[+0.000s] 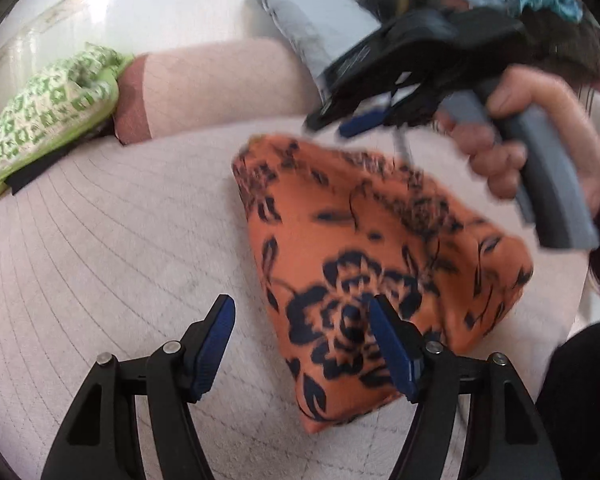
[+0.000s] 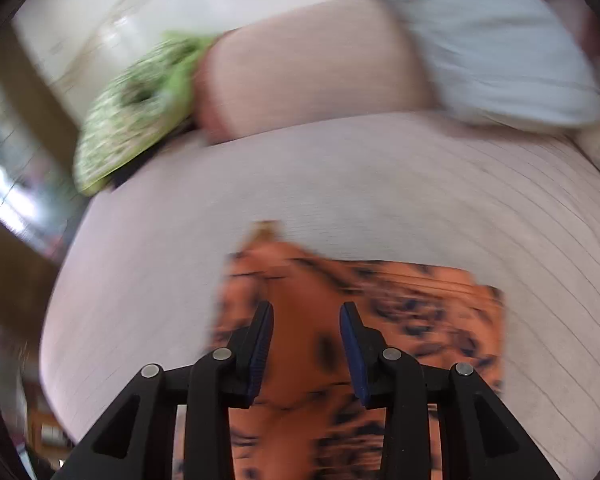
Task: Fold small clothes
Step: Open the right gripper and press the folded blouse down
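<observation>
Left wrist view shows the left gripper [image 1: 302,310] nearest, with its blue-padded fingers [image 1: 220,330] spread wide and nothing between them. One finger hangs over bare quilted mattress [image 1: 100,248]; the other is in front of the near part of the orange floral garment [image 1: 360,240]. Whether that pad touches the cloth, I cannot tell.

The garment lies on the mattress as a folded, roughly triangular packet, orange with dark navy flowers and leaves. Its edges look fairly straight and its near corner points toward the camera. To its left the pale striped surface is open up to the pillows.

Above the far end of the garment the right gripper [image 1: 356,126] is in the air, held by a hand [image 1: 520,132] on a grey handle, blurred. In the right wrist view the right gripper's [image 2: 306,312] fingers stand partly apart above the orange cloth, and they grip nothing.

Farther back, a pink pillow [image 1: 220,84] lies at the head of the bed, a green patterned cushion [image 1: 48,116] left of it, and a pale blue pillow [image 1: 300,24] to its right. Behind is a white wall [image 1: 160,4].
</observation>
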{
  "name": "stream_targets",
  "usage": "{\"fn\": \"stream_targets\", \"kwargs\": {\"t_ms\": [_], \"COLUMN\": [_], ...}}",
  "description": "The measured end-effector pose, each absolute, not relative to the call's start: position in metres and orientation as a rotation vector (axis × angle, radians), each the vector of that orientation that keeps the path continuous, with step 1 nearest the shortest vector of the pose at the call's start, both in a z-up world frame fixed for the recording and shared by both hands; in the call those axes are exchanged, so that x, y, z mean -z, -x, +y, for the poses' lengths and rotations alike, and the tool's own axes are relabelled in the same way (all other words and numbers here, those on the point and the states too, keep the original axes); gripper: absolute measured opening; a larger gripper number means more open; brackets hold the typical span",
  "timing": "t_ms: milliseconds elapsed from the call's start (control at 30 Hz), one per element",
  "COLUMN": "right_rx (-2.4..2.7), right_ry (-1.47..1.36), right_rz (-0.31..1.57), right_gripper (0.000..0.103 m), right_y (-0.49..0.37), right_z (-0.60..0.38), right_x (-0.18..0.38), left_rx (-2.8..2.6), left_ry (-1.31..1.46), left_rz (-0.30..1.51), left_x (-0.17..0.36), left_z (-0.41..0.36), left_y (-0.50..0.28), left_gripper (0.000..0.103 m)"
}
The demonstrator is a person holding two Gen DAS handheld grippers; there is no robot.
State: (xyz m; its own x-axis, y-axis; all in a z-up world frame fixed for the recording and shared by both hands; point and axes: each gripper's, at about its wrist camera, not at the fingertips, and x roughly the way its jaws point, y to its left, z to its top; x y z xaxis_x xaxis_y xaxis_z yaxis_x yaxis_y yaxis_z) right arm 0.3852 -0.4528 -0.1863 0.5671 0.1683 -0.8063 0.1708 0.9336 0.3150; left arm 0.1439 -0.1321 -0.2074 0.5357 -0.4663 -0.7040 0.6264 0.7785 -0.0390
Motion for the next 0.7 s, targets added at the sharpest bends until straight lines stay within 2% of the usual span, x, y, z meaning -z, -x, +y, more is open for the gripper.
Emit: {"fn": "stream_targets", "kwargs": {"t_ms": [67, 233, 300, 433, 600, 700], "right_rx": [-0.053, 0.003, 0.009, 0.0, -0.032, -0.013], "right_ry": [-0.381, -0.381, -0.406, -0.52, -0.516, -0.498], "right_rz": [1.036, 1.172, 1.078, 1.019, 0.893, 0.894], "right_gripper": [0.037, 0.038, 0.038, 0.038, 0.038, 0.038], "right_y": [-0.407, -0.467, -0.469, -0.452, -0.381, -0.334], "right_z": [-0.437, -0.434, -0.439, -0.456, -0.482, -0.498], "right_x": [0.2, 0.269, 0.258, 0.244, 0.198, 0.183], "left_rx": [0.656, 0.661, 0.689, 0.707, 0.712, 0.704], "left_ry": [-0.232, -0.262, -0.211, -0.181, -0.117, -0.076], "left_rz": [0.762, 0.957, 0.992, 1.006, 0.913, 0.89], "left_x": [0.207, 0.238, 0.237, 0.235, 0.214, 0.208], "left_z": [-0.132, -0.143, -0.138, -0.134, -0.124, -0.121], "left_y": [-0.142, -0.157, -0.163, -0.167, -0.167, -0.171], "left_gripper": [0.071, 0.072, 0.072, 0.072, 0.072, 0.072]}}
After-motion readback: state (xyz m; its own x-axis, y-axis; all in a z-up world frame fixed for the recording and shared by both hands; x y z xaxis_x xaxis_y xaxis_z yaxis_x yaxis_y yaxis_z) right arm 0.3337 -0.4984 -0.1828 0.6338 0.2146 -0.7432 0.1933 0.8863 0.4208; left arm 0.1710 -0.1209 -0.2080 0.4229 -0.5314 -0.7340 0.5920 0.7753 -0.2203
